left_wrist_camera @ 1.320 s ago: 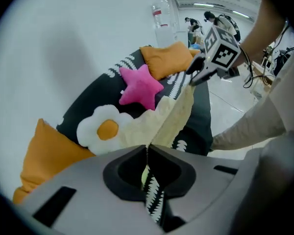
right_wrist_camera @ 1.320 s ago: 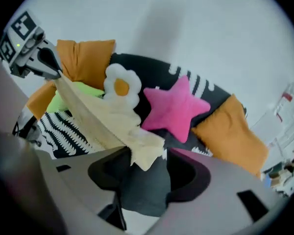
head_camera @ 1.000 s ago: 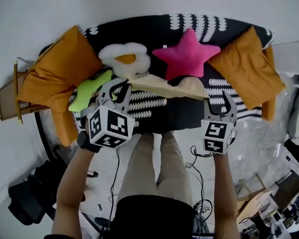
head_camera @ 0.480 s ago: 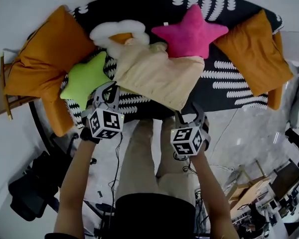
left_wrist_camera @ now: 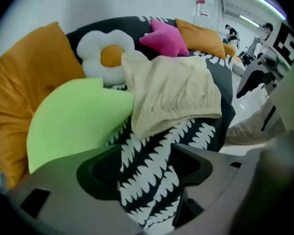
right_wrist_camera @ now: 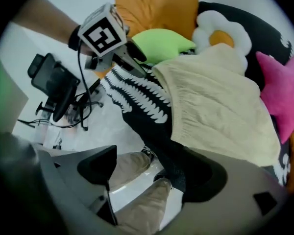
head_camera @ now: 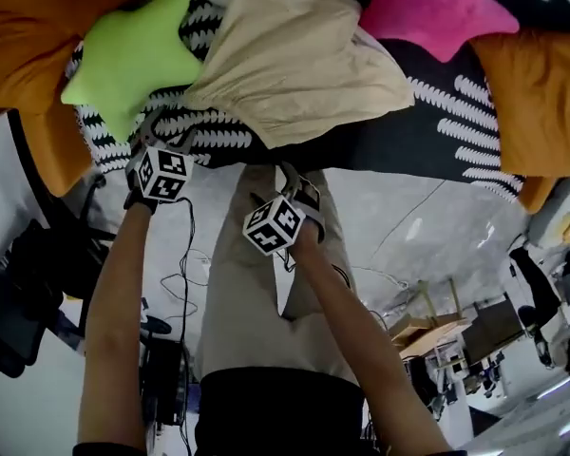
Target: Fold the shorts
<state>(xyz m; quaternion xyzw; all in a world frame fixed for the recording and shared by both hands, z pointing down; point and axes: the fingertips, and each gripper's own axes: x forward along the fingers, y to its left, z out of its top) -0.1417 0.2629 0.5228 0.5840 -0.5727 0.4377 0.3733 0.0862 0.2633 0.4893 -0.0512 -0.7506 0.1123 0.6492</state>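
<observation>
beige knit shorts (head_camera: 299, 60), hung between both grippers a second ago, now lie spread on the black-and-white patterned bed cover (head_camera: 437, 112), at twelve o'clock from the right gripper (head_camera: 299, 186). it and the left gripper (head_camera: 168, 129) have just opened their fingers wide, both empty; folding can likely begin.

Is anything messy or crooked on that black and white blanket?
Yes. The beige shorts lie crooked and rumpled across the black and white blanket, not folded flat. Their far end rests against the flower pillow, near the pink star pillow. Nothing looks spilled or broken.
</observation>
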